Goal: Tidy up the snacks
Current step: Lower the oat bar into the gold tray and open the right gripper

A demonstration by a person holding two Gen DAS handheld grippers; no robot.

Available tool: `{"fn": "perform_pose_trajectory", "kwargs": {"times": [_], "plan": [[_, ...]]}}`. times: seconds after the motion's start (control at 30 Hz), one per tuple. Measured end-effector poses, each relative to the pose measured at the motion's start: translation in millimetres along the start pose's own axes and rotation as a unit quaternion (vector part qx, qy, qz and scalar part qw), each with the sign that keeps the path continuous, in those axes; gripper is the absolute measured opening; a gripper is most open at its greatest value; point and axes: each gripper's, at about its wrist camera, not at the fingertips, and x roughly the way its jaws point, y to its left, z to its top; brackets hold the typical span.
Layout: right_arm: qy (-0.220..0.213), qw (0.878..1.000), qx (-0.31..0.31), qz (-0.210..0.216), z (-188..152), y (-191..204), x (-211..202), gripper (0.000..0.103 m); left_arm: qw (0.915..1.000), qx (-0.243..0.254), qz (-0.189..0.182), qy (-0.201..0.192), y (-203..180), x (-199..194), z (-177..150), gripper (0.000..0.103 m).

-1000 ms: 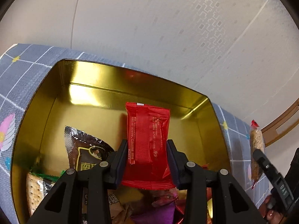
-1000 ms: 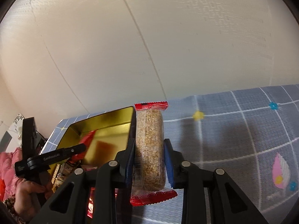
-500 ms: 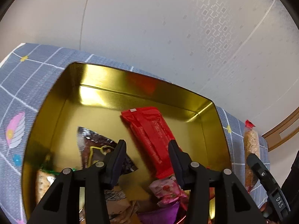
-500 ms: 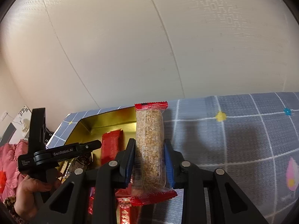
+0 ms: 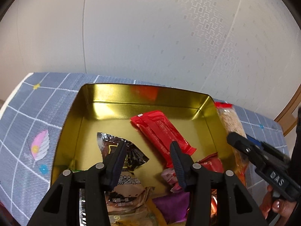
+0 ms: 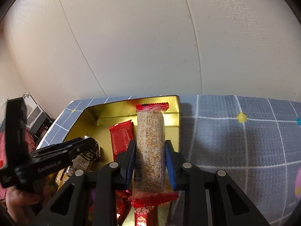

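Since a second ago the left tongs (image 5: pixel 148 150) have let go of the red wrapped bar (image 5: pixel 161 130), which now lies flat and aslant on the floor of the gold tin (image 5: pixel 144 94), and the right tongs (image 6: pixel 149 150) have carried the sesame bar (image 6: pixel 151 146) from beside the tin to over its right wall.

Largest first: the table under its blue checked cloth (image 6: pixel 235 131), then the tin near the wall. In the tin lie the red bar, a dark foil packet (image 5: pixel 120 150) and, nearer the camera, a heap of small sweets (image 5: pixel 171 175).

Left tongs gape wide and hold nothing. Right tongs are clamped on the sesame bar's middle, the bar pointing forward along them.

That bar looks light, stiff and brittle inside slick film; a mid-length grip across its narrow sides suits it, with gentle pressure, since a hard squeeze would likely crumble it.
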Motion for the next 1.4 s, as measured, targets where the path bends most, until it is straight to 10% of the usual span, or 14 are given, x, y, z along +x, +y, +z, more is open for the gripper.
{"fn": "perform_pose_trajectory", "kwargs": {"times": [1.4], "plan": [[0.070, 0.997, -0.023, -0.033, 35, 3, 68, 0.033, 0.9821, 0.053, 0.176, -0.040, -10, -38, -24, 0.049]]}}
